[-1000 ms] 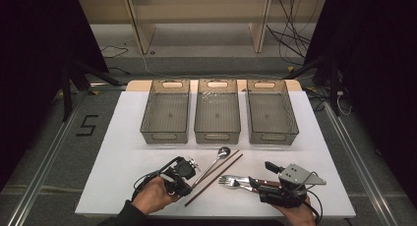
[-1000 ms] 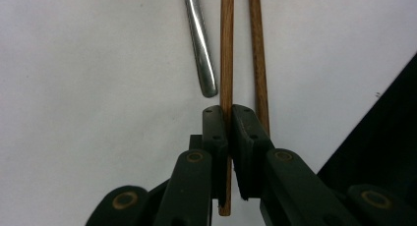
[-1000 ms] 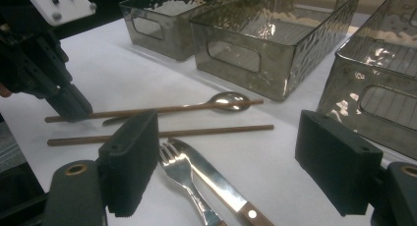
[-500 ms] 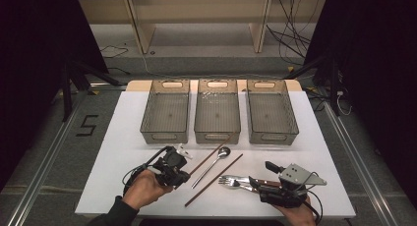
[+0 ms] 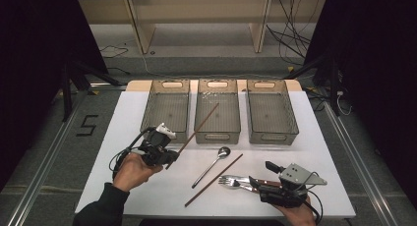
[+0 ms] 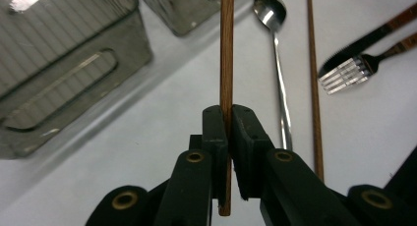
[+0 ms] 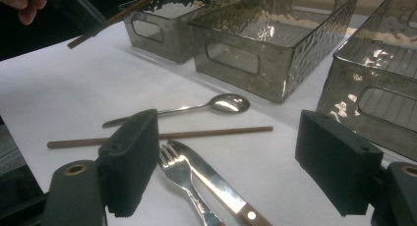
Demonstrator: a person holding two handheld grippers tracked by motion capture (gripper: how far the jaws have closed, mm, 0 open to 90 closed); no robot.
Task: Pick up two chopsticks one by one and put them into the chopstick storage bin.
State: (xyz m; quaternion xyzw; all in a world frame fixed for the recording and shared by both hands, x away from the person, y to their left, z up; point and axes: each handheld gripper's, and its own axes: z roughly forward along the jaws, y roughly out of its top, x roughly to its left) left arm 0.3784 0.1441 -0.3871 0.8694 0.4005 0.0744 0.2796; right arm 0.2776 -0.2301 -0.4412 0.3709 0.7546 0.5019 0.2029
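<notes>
Sorting of cutlery into bins: early stage, by the look of things. Three bins [image 5: 217, 136] beyond both tongs, none seen to hold cutlery; glints in the middle one too small to identify.

Left gripper [image 5: 166, 158]: clenched on one chopstick [image 5: 196, 131], near its lower end. In the left gripper view, jaws pressed flat against the stick [image 6: 226, 49], a short stub poking out behind them. Stick raised off the table, long axis running diagonally from the jaws up and away, free tip pointing toward the far side and hanging over the middle bin [image 5: 235, 119]. Not yet released; drop still to come.

Right gripper [image 5: 259, 184]: released, jaws wide apart and grasping nothing, as the right gripper view confirms. Fork [image 7: 184, 177] and knife [image 7: 216, 184] lying side by side between and just ahead of those jaws, seemingly the next pick.

Left on the table: second chopstick [image 5: 214, 180], between the two tongs, long axis diagonal, roughly parallel to the held one. Spoon [image 5: 212, 166] just beside it on the left-gripper side, bowl toward the bins, handle toward the near edge. Fork and knife at the right gripper.

Judgement: one item in transit, four untouched, none binned.
</notes>
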